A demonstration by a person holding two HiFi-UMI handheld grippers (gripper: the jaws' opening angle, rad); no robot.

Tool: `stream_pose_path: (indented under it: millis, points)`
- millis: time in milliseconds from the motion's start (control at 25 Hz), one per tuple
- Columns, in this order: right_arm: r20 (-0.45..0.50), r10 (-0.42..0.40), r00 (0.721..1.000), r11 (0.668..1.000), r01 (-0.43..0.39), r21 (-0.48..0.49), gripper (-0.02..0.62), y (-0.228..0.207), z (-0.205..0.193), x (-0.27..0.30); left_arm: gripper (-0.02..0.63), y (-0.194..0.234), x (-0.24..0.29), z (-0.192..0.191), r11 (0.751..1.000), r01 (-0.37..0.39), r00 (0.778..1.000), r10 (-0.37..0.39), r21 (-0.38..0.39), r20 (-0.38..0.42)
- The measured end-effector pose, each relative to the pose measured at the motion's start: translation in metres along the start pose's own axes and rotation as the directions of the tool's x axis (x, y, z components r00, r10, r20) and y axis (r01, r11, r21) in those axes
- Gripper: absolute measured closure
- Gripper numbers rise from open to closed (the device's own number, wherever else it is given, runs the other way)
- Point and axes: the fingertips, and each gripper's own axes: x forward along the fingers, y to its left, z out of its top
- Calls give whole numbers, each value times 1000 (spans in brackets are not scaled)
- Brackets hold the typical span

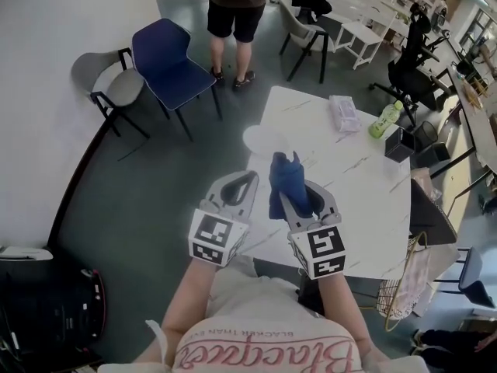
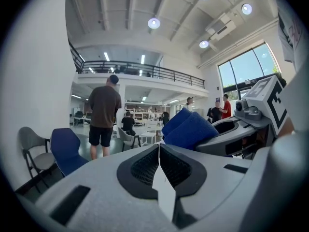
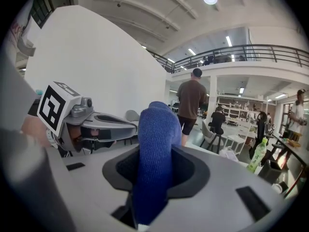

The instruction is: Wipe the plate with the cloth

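blue cloth pinched upright in right tool; white plate on table.

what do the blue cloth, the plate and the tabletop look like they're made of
Cloth: soft knitted or terry fabric, matte; a fine looped weave shows.
Plate: plain white, smooth, likely ceramic or plastic; too far to tell.
Tabletop: white with grey veins, marble or marble-look laminate.

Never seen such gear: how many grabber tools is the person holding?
2. The left gripper, shut and empty, at the table's edge; the right gripper beside it, clamping the blue cloth.
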Motion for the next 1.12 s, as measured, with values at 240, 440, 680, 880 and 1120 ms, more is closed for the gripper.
stream_pose_path:
  millis: [240, 440, 680, 880, 1120]
  points:
    - [-24, -23, 999, 1000, 23, 1, 471, -16, 5, 38, 601, 35, 32, -3, 1000, 13, 1000, -14, -22, -16]
    - [-56, -34, 998, 999, 35, 11, 471, -24, 4, 67, 601, 60, 55, -11, 999, 36, 999, -37, -30, -38]
    - [-107, -29, 994, 999, 33, 37, 471, -35, -9, 94, 601, 78, 85, -31, 994, 61, 995, -68, -91, -79]
    - [-135, -18, 991, 998, 25, 49, 471, -45, -22, 107, 592, 89, 102, -46, 987, 56, 993, -71, -148, -97]
    - [-163, 5, 987, 997, 8, 79, 471, -54, -38, 118, 422, 98, 117, -74, 976, 12, 985, -49, -215, -165]
